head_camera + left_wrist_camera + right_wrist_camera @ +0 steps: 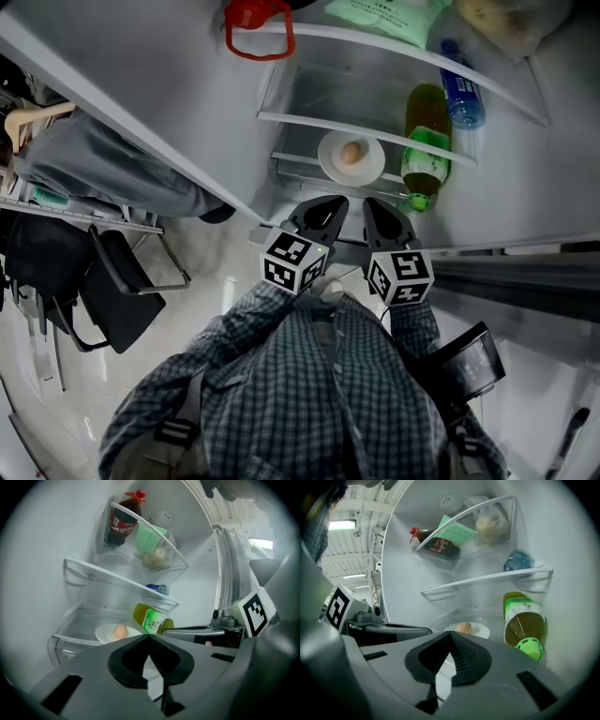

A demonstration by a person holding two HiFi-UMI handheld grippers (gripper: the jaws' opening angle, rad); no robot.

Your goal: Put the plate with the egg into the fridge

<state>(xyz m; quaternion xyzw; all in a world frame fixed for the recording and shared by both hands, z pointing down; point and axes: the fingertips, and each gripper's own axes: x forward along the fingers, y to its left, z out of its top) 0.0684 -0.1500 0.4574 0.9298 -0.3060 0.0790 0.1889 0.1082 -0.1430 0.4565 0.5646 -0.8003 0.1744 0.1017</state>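
A white plate (329,161) with a brown egg (352,152) rests on the fridge's lower glass shelf (300,131). Both grippers hang just in front of that shelf, apart from the plate. My left gripper (335,202) is shut and holds nothing, and so is my right gripper (372,202). In the left gripper view the plate (104,633) and egg (120,631) lie beyond the closed tips (149,637). The right gripper view shows the plate (482,630) and egg (463,628) past its closed tips (451,634).
A green-capped tea bottle (427,141) lies right beside the plate. Above are a blue-capped bottle (462,94), a red-capped cola bottle (123,522) and a green packet (384,14). A black chair (122,281) stands on the floor at the left.
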